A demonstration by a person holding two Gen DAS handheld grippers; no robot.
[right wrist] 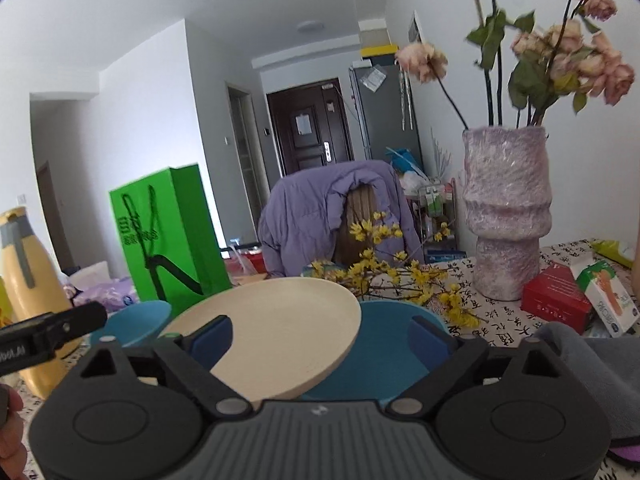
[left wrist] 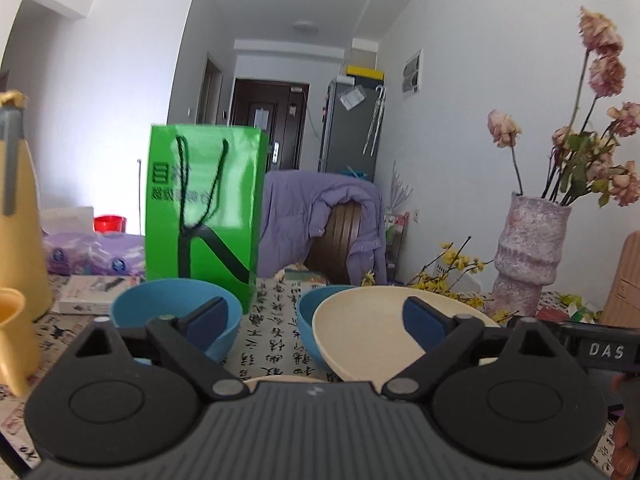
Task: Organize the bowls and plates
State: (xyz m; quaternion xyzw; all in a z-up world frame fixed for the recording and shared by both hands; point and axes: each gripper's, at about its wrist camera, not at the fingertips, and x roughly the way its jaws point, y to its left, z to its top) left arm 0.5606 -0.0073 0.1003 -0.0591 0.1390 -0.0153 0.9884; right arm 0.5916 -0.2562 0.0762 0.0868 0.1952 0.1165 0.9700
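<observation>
A cream plate (right wrist: 276, 324) leans tilted on the rim of a blue bowl (right wrist: 384, 344). My right gripper (right wrist: 320, 340) is open just in front of them, and its pads touch neither. In the left wrist view the same cream plate (left wrist: 360, 332) rests in that blue bowl (left wrist: 310, 316), right of centre. A second blue bowl (left wrist: 172, 304) stands to the left. My left gripper (left wrist: 316, 322) is open between the two bowls with nothing in it. The rim of another cream plate (left wrist: 280, 379) peeks out just below its fingers.
A green paper bag (left wrist: 200, 208) stands behind the bowls and a yellow flask (left wrist: 16, 208) at the left. A pink vase (right wrist: 506, 216) of dried roses, yellow blossom twigs (right wrist: 400, 276) and a red box (right wrist: 556, 300) crowd the right. A chair with a purple jacket (right wrist: 320, 216) stands beyond the table.
</observation>
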